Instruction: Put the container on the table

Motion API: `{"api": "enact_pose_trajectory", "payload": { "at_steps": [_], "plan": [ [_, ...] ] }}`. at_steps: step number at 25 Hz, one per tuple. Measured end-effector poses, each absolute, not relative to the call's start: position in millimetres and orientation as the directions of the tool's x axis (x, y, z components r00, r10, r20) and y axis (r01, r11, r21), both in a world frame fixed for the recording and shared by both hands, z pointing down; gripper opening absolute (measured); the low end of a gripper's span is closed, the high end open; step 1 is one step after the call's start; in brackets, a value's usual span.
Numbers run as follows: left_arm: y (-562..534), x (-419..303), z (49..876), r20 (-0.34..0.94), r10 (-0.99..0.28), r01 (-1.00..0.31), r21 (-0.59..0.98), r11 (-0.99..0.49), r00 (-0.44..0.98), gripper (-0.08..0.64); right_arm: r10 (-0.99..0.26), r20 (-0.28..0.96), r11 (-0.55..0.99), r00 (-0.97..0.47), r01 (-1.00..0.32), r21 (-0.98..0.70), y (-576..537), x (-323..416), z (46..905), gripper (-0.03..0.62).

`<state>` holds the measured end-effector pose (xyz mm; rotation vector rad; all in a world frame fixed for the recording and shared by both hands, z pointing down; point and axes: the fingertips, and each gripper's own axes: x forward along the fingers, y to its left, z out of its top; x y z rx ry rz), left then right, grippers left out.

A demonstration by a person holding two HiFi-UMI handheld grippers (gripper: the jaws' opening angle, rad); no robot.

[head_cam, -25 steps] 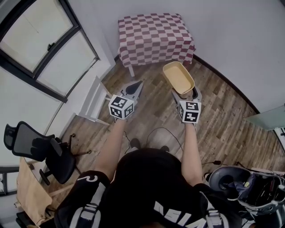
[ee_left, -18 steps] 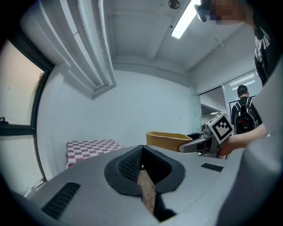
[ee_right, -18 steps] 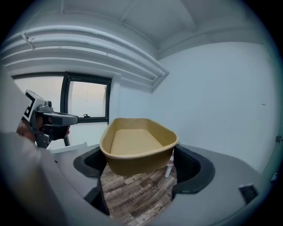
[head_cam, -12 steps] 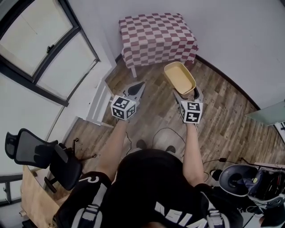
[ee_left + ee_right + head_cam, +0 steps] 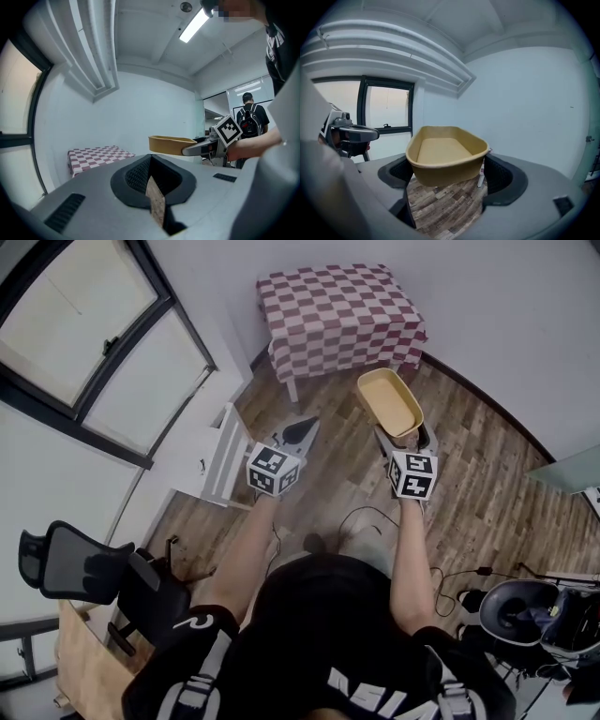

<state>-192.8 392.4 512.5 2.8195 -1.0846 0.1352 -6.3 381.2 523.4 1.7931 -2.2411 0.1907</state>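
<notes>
- We locate the right gripper (image 5: 404,439) ahead of the person's right arm. Its jaws stand apart and clamp the near end of the container (image 5: 388,401), one jaw on each side.
- We confirm this grip in the right gripper view: the yellow tub sits between the two jaws, open side up and roughly level.
- We place the container in the air above the wooden floor (image 5: 469,484). It is near the front right corner of the counter (image 5: 342,313), short of it and not touching it.
- The counter carries a red-and-white checked cloth and stands against the wall.
- We find the left gripper (image 5: 302,431) beside the right one and apart from the container. Its jaws are closed to a thin slit and hold nothing.
- In the left gripper view, we see the container side-on, level with the counter top or a little above it.
- An office chair (image 5: 86,566) stands at the lower left, below the window (image 5: 84,324).
</notes>
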Motion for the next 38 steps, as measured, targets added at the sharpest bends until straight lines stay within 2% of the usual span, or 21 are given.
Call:
{"api": "enact_pose_trajectory", "payload": {
  "at_steps": [16, 38],
  "plan": [
    [361.5, -214.8, 523.6, 0.133, -0.672, -0.683, 0.057, -0.729, 0.729, 0.025, -0.935, 0.29, 0.235, -0.202, -0.969, 0.08, 340.3, -23.5, 528.1, 0.48],
    [193.9, -171.5, 526.6, 0.161, -0.676, -0.691, 0.054, -0.721, 0.719, 0.025, -0.929, 0.297, 0.25, -0.221, -0.966, 0.063, 173.6, 18.8, 536.2, 0.48]
  ]
}}
